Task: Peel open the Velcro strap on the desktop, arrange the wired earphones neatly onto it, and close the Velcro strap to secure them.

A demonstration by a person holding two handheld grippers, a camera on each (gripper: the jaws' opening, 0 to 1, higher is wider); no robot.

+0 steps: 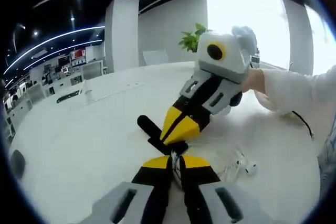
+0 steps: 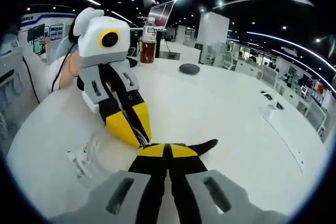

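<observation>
White table (image 1: 79,145) bore strap (image 1: 149,129) and earphones (image 1: 239,165) | left gripper (image 1: 176,162) clenched on strap | right gripper (image 2: 167,149) clenched on strap | jaw tips met mid-table

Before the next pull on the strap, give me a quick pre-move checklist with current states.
1. Left gripper on the black Velcro strap: jaws closed at it, ok.
2. Right gripper on the strap: jaws closed at its end, ok.
3. Strap peeled open: cannot tell, the tips cover the join.
4. White wired earphones within reach: beside the strap on the white table, ok.
5. Earphones arranged on the strap: not ok, lying loose.
6. Bottle away from the work: ok.
</observation>
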